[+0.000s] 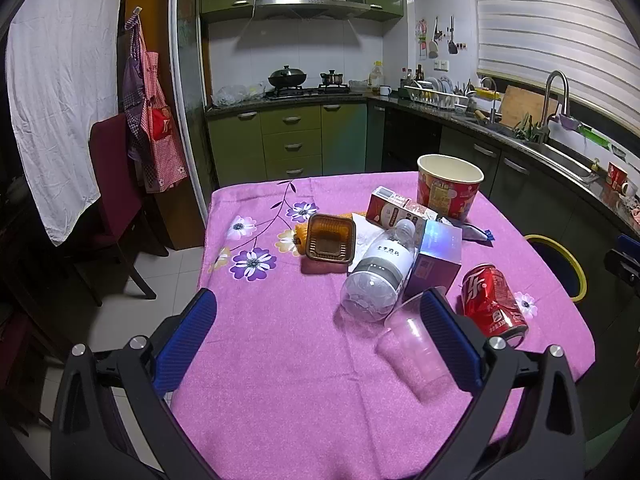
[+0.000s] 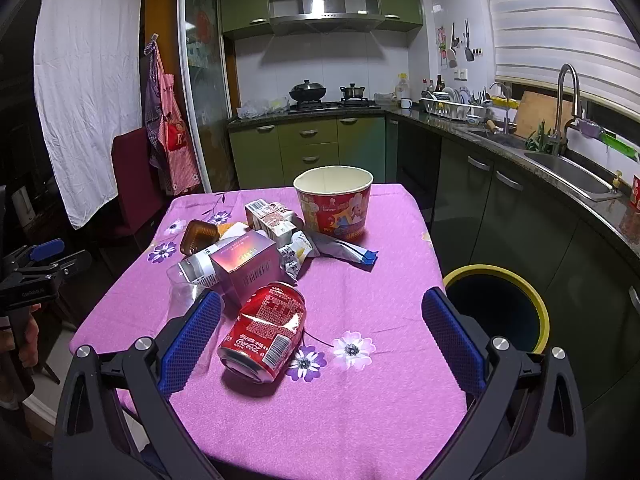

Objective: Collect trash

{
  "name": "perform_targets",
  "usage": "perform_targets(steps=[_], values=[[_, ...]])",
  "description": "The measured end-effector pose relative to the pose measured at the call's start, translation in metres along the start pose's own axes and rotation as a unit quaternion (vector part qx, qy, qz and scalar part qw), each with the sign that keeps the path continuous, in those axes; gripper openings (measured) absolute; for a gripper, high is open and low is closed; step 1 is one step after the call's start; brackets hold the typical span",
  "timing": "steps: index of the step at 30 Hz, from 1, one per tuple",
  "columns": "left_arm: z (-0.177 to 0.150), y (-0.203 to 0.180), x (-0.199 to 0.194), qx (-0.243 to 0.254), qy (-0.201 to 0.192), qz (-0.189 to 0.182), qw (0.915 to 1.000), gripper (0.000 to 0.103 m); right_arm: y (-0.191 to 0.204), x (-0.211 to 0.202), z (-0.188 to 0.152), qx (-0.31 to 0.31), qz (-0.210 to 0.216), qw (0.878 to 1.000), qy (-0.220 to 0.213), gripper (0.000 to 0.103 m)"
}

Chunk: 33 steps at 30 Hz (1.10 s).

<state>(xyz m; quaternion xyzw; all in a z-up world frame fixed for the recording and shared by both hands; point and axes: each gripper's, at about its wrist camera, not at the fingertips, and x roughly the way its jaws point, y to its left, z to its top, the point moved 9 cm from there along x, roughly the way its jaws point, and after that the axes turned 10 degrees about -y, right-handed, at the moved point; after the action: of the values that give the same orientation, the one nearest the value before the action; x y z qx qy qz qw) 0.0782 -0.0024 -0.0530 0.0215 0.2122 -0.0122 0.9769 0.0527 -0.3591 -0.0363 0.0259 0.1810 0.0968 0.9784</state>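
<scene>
Trash lies on a table with a pink flowered cloth (image 1: 280,360) (image 2: 360,280). A dented red cola can (image 1: 494,304) (image 2: 266,330) lies on its side. Beside it are a clear plastic cup (image 1: 412,344) (image 2: 186,294), a clear bottle (image 1: 376,276), a purple box (image 1: 436,260) (image 2: 246,266), a brown plastic tray (image 1: 330,238) (image 2: 198,236), a red-and-white carton (image 1: 394,210) (image 2: 270,216), snack wrappers (image 2: 320,250) and a red paper bucket (image 1: 448,186) (image 2: 334,202). My left gripper (image 1: 320,336) is open above the cloth, its right finger over the cup. My right gripper (image 2: 322,334) is open, with the can lying between its fingers, untouched.
A dark bin with a yellow rim (image 2: 498,308) (image 1: 560,260) stands on the floor right of the table. A dark red chair (image 1: 116,200) is at the left. Green cabinets, a stove (image 2: 332,102) and a sink (image 2: 572,168) run along the back and right.
</scene>
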Motion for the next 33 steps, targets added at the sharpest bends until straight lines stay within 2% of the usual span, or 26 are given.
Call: perform_targets(steps=[33], values=[[-0.0098, -0.0072, 0.0063, 0.004, 0.011, -0.003, 0.9999, 0.097, -0.0008, 0.0054, -0.0056, 0.003, 0.001, 1.0, 0.009, 0.099]])
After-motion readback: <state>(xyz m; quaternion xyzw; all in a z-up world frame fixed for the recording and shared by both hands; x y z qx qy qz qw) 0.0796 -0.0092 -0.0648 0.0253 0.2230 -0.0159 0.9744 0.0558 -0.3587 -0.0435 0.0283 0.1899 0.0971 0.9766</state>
